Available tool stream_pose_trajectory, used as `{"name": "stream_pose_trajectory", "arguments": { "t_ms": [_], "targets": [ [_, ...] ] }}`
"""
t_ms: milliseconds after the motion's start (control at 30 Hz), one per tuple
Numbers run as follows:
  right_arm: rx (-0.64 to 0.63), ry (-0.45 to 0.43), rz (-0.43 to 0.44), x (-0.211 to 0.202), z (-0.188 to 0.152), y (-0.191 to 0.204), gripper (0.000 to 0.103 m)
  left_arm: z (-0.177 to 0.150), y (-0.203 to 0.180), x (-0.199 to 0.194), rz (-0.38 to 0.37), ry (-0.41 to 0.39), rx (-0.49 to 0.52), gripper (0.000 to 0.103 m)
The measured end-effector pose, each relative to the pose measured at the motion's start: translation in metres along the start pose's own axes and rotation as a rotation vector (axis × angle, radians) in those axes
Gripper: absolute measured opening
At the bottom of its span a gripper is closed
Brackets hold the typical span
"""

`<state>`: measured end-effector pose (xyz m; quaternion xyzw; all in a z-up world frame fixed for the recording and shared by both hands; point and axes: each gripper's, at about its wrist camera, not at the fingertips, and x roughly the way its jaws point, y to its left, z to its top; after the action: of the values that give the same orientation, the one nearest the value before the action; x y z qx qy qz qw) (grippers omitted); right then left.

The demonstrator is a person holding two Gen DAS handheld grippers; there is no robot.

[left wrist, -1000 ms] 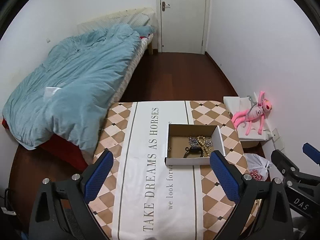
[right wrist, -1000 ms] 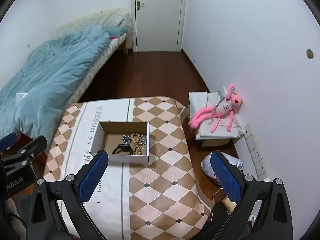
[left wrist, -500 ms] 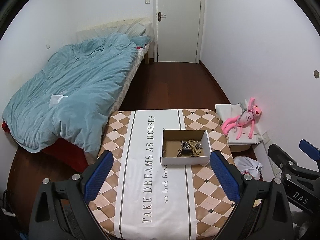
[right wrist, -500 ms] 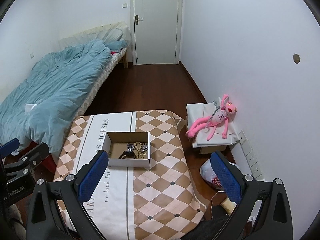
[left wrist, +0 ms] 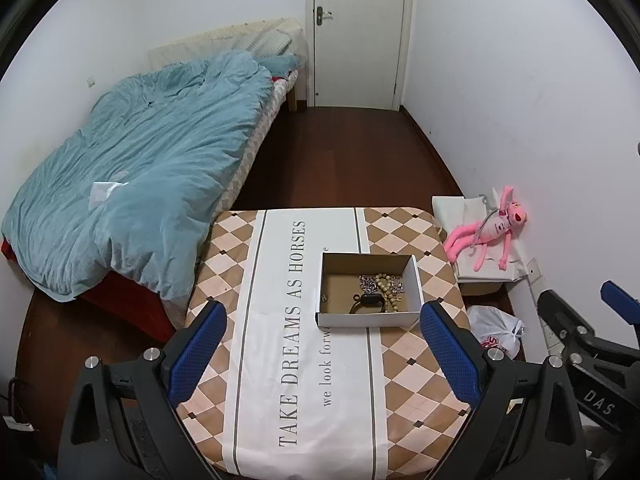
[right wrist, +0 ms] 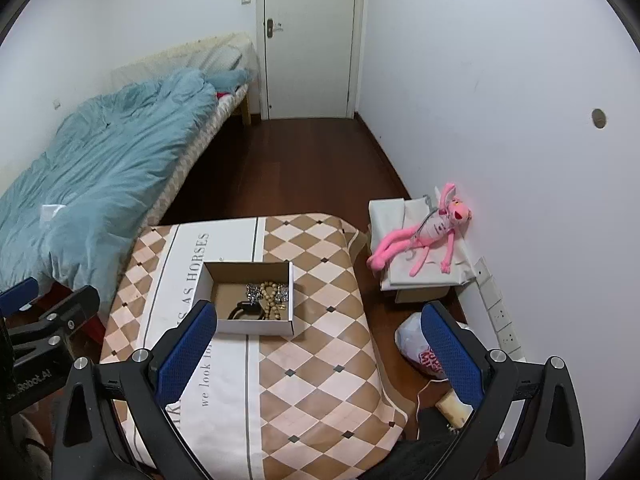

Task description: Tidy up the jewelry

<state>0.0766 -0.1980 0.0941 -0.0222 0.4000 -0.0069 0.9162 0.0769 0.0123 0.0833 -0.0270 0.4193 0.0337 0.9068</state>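
A shallow white cardboard box point(left wrist: 370, 318) stands on the table point(left wrist: 280, 380) with the checked and lettered cloth. Inside lie a wooden bead string point(left wrist: 385, 286), a sparkly silver piece point(left wrist: 366, 282) and a black band point(left wrist: 366, 302). The box shows in the right wrist view too point(right wrist: 252, 326), with the beads point(right wrist: 272, 300) inside. My left gripper point(left wrist: 322, 350) is open and empty, held high above the table's near side. My right gripper point(right wrist: 316, 352) is open and empty, high over the table's right part.
A bed with a blue duvet point(left wrist: 140, 184) stands left of the table. A pink plush toy point(right wrist: 424, 232) lies on a white box by the right wall. A plastic bag point(right wrist: 420, 350) sits on the floor below it. A closed door point(left wrist: 358, 32) is at the far end.
Both grippers have pulled up and back from the table, so the box looks smaller and farther. Both stay open and empty.
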Motion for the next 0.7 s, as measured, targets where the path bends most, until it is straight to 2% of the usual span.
{"name": "stream_pose_trajectory", "arguments": {
  "t_ms": [333, 700],
  "targets": [
    [-0.033, 0.070, -0.018, 0.041, 0.016, 0.006, 0.103, 0.012, -0.002, 0.027, 0.018, 0.060, 0.003, 0.099],
    [-0.046, 0.102, -0.020, 0.055, 0.021, 0.009, 0.103, 0.015, -0.001, 0.041, 0.026, 0.091, 0.008, 0.099]
  ]
}}
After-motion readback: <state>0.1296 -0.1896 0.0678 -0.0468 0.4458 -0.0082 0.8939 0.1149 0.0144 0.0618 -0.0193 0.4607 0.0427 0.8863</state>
